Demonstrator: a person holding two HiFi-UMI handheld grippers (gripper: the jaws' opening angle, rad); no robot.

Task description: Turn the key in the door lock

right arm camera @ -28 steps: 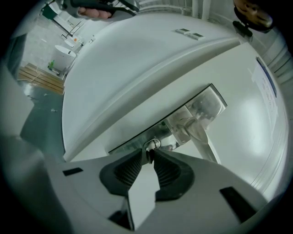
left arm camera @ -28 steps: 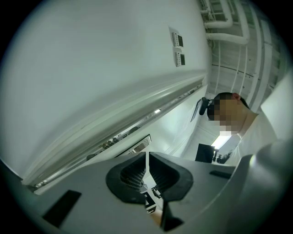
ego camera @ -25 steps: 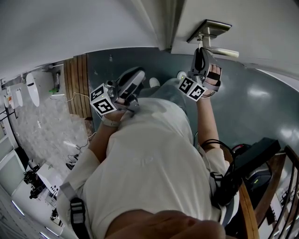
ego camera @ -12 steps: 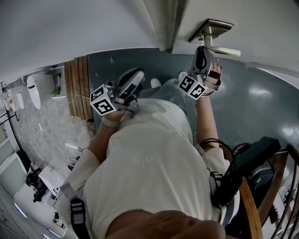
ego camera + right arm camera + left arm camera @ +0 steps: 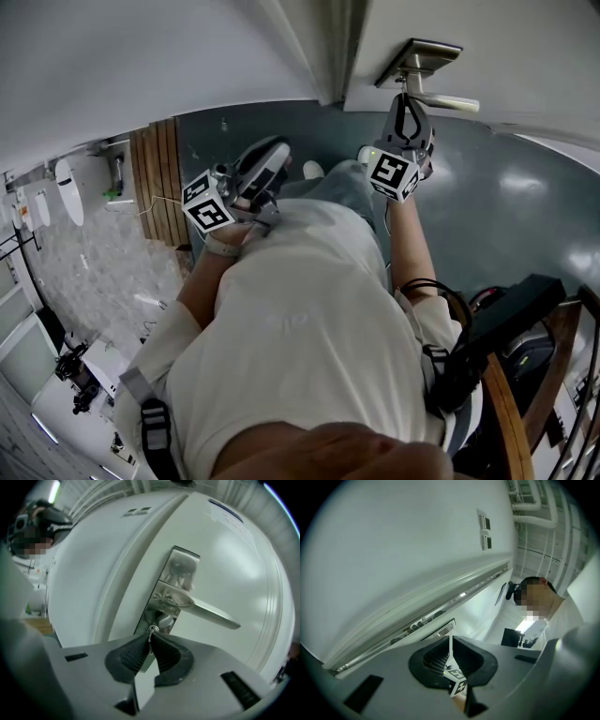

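A steel lock plate [image 5: 174, 585] with a lever handle [image 5: 213, 613] is mounted on the white door [image 5: 229, 559]. The key [image 5: 152, 631] sticks out of the cylinder below the lever. My right gripper [image 5: 150, 641] has just been closing and is now shut, with the key's small metal head pinched between its black fingertips. In the head view this right gripper [image 5: 405, 101] reaches up to the plate [image 5: 419, 56] just under the handle [image 5: 450, 101]. My left gripper [image 5: 274, 155] hangs back near the person's chest. Its pads [image 5: 433, 660] are shut with nothing between them.
The door frame [image 5: 333, 56] runs left of the lock. A grey floor [image 5: 525, 206] lies below, with wooden slats [image 5: 155, 173] at left. A black bag [image 5: 497, 323] hangs at the person's right side beside a wooden rail [image 5: 506, 422].
The right gripper has rolled about its own axis at the lock, so its marker cube shows a different face, and its jaws have closed. The left gripper has stayed where it was.
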